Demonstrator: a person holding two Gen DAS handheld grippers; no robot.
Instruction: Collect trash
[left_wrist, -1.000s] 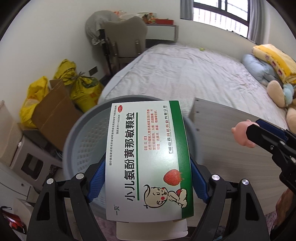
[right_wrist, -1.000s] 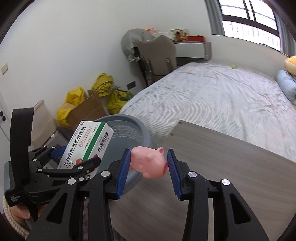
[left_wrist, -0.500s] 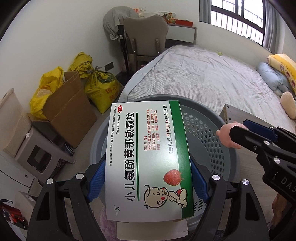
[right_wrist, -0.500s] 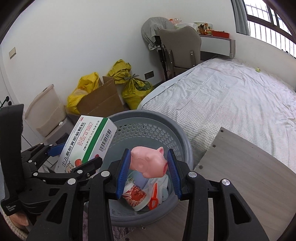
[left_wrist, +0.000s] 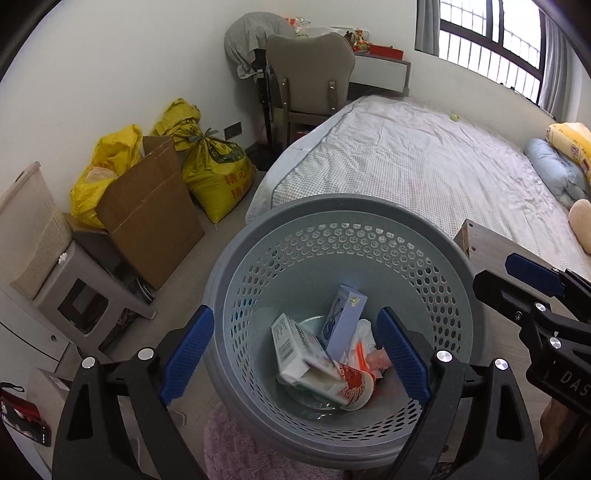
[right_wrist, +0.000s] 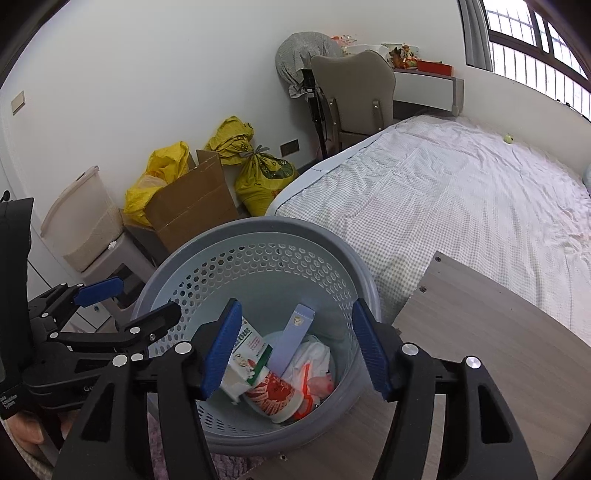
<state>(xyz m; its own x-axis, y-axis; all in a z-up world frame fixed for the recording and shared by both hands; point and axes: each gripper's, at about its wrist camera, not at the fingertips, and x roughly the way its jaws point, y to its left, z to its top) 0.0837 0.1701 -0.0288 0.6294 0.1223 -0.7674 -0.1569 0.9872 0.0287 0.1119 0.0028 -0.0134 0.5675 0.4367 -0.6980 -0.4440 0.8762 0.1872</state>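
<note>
Trash basket (left_wrist: 343, 236) holding medicine box (left_wrist: 295, 350), both grippers spread empty above

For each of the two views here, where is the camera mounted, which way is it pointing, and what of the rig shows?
Left wrist: on the left gripper, looking down into the grey basket; its open jaws frame it, the right gripper at the edge.
Right wrist: on the right gripper, looking down into the basket from beside the wooden board; open jaws, left gripper alongside.
Shared: basket, medicine box, bed.
</note>
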